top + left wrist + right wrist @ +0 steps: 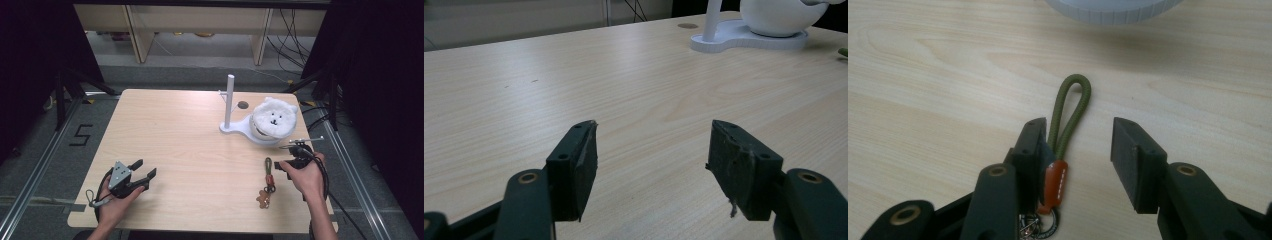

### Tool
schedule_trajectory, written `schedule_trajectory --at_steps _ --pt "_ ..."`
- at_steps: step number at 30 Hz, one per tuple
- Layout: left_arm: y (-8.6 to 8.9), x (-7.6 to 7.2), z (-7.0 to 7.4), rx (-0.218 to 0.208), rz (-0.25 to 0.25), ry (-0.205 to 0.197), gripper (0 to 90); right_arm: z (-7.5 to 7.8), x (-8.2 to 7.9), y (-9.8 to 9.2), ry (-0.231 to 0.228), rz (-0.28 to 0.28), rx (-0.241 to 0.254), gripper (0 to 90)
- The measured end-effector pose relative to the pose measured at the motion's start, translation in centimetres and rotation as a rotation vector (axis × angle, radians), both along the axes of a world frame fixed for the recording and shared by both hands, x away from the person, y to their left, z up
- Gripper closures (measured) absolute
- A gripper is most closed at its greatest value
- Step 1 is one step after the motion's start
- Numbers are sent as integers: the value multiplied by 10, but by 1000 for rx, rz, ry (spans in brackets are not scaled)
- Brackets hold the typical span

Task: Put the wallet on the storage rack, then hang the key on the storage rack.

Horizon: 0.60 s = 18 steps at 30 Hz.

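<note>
Keychain [1068, 117] flat on worktop [190, 135], near right edge: olive cord loop, orange leather collar, metal rings, small brown charm. Right gripper [1075, 155] jaws spread, straddling loop. Left gripper [651, 165] jaws spread, empty.

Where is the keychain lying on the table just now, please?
In the high view the keychain lies flat near the table's front right, beside the open right gripper, in front of the white stand.

One mark reads — a black "5" [80, 135] taped on the grey floor [45, 150], left of the tabletop [165, 130].
</note>
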<state>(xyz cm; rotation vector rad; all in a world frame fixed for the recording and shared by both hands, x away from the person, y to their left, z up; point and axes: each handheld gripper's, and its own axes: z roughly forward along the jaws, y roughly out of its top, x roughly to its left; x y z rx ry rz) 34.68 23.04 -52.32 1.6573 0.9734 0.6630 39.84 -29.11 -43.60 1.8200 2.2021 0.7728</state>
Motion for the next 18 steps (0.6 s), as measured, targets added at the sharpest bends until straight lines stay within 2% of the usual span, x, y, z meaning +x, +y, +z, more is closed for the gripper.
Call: schedule_trajectory --at_steps 2,5,9,10,12,14,18 --pt "0 -1 1 10 3 6 359 0 -1 1 5 -21 -32 584" --pt "1 -1 1 7 2 4 358 1 -2 4 23 -7 -17 585" --pt "1 -1 1 8 3 6 358 0 0 7 56 11 -31 590" --pt "1 -1 1 10 4 7 358 2 -1 12 108 -19 -3 590" --pt "0 0 0 0 -1 2 358 1 0 15 140 -31 -3 593" --pt "0 0 0 0 -1 2 358 -1 2 17 154 -43 -6 594" --pt "0 0 1 19 -1 10 358 -5 5 19 200 -34 -14 594"
